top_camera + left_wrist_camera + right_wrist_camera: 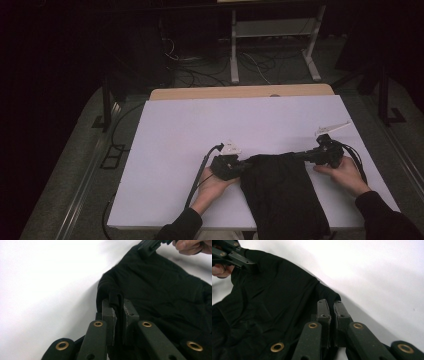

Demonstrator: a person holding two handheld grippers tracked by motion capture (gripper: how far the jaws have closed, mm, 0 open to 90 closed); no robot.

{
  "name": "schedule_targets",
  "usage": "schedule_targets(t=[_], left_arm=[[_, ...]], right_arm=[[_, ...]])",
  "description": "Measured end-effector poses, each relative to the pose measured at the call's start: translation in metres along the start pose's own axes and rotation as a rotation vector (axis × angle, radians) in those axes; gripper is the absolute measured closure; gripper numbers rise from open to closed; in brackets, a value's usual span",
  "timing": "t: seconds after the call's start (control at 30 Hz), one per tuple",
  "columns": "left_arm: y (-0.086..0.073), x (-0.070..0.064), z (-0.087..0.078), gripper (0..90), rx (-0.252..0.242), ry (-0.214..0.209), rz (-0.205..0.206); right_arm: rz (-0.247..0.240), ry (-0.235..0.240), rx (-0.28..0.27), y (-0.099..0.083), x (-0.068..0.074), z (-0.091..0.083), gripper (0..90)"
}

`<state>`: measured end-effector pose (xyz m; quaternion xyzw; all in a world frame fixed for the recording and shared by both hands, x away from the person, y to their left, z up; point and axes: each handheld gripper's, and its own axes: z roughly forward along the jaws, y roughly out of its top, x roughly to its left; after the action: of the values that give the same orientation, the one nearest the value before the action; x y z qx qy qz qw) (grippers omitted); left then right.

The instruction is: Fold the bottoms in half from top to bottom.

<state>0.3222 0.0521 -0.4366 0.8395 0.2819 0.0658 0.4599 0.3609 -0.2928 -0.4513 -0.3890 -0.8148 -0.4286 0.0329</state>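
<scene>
Black soft cloth, a folded dark fabric garment [282,192], lies on the near half of the white-covered desk [200,125] in the high view, its lower end hanging over the near edge. At its upper left corner sits the left hand-held gripper [243,166], held by the person's left hand [212,186]; at its upper right corner sits the right hand-held gripper [298,156], held by the right hand [345,174]. From this height the jaws are too dark against the cloth to judge, though both dark sleeves, the trailing cables and the bare floor around the desk can be seen. The left gripper view gives what the high view cannot: the left hand-held gripper [119,308] has its jaws pressed together on a raised fold of the garment's [160,290] corner, the cloth standing up between the pads, with the other gripper and fingers at the far corner near the top edge. The right gripper view shows the same on the opposite side: the right hand-held gripper [332,308] pinches the garment's [267,297] corner edge between nearly closed jaws, white desk surface [382,272] beyond, and the left gripper gripping the far corner at top left.
</scene>
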Motion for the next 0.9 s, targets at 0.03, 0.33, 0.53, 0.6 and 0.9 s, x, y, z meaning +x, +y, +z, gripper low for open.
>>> schedule_targets(t=[0.03,0.33,0.53,0.6,0.9], left_arm=[[0.002,0.000,-0.002,81.7,-0.010,0.005,0.007],[0.013,0.012,-0.020,81.7,-0.030,0.044,0.037],[0.014,0.020,-0.034,81.6,-0.041,0.070,0.031],[0.014,0.023,-0.038,81.5,-0.042,0.076,0.030],[0.016,0.039,-0.053,81.7,-0.026,0.096,0.011]], right_arm=[[0.007,0.006,-0.012,0.002,0.001,0.000,84.2],[0.023,0.013,-0.050,0.018,0.008,0.007,84.1],[0.013,0.030,-0.074,0.032,0.015,0.016,84.1],[0.006,0.035,-0.083,0.036,0.017,0.019,84.1],[-0.011,0.052,-0.105,0.054,0.027,0.025,84.1]])
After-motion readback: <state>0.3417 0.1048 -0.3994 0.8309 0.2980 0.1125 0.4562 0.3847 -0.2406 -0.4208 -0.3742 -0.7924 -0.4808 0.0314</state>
